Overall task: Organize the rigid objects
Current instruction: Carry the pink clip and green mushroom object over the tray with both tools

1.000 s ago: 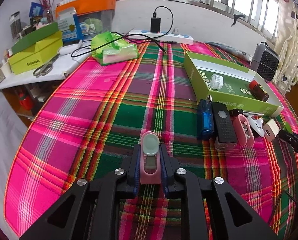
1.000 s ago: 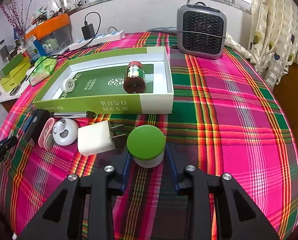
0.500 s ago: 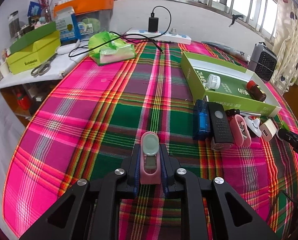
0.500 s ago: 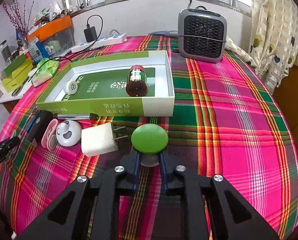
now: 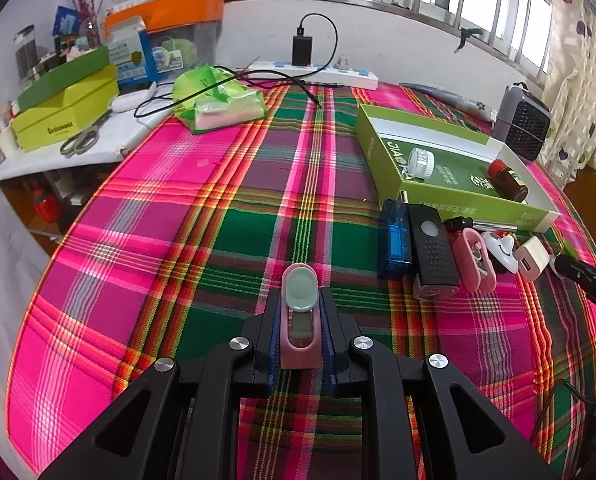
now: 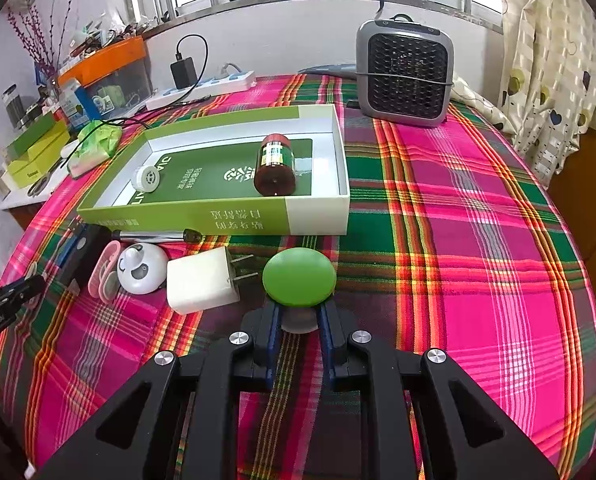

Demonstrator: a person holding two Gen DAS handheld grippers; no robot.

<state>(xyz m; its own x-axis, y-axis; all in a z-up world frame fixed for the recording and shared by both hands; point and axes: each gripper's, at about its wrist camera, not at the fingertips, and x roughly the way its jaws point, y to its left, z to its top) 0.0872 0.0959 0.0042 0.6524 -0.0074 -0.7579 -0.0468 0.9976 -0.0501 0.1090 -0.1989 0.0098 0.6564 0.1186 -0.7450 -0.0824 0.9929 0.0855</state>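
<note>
Both tools are loaded: left tool (image 5: pixel 299 322) pinches a pink gadget (image 5: pixel 299 316), maybe a thermometer; right tool (image 6: pixel 298 322) clamps the green-lidded jar (image 6: pixel 299 278). Next it goes to the green box (image 6: pixel 218 216) at 11 o'clock.

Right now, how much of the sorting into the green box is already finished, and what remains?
Done: a brown bottle and a small white round container lie inside the green box. In hand: the left gripper clamps a pink device; the right gripper is shut on a green-lidded jar. Left: the white charger, panda gadget, pink case, black device, blue device and pen lie outside.
</note>
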